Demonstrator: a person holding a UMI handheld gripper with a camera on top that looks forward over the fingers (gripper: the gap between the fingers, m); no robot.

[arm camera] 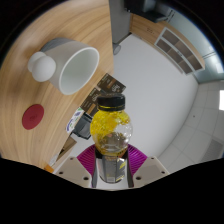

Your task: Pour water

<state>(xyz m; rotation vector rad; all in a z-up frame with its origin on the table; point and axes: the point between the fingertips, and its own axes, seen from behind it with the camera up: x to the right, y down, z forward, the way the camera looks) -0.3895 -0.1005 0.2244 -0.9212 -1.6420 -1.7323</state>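
- Our tongs [111,160] pinch a small bottle [111,132] with a black cap [111,102]; both purple pads [88,160] press on its lower body, so it hangs in our grip, not resting on anything.
- The bottle holds something yellow; we cannot tell how much liquid is in it, and the cap looks to be on.
- We hold it upright, which we judge keeps the contents in until it reaches the vessel.
- The likely target is the white mug [69,66] on the wooden bench [35,30], beyond the bottle and apart from it.
- A red round disc [35,115] lies on the bench near the mug.
- Nothing stands between bottle and mug; the bench edge lies just ahead, and we would need to clear it.
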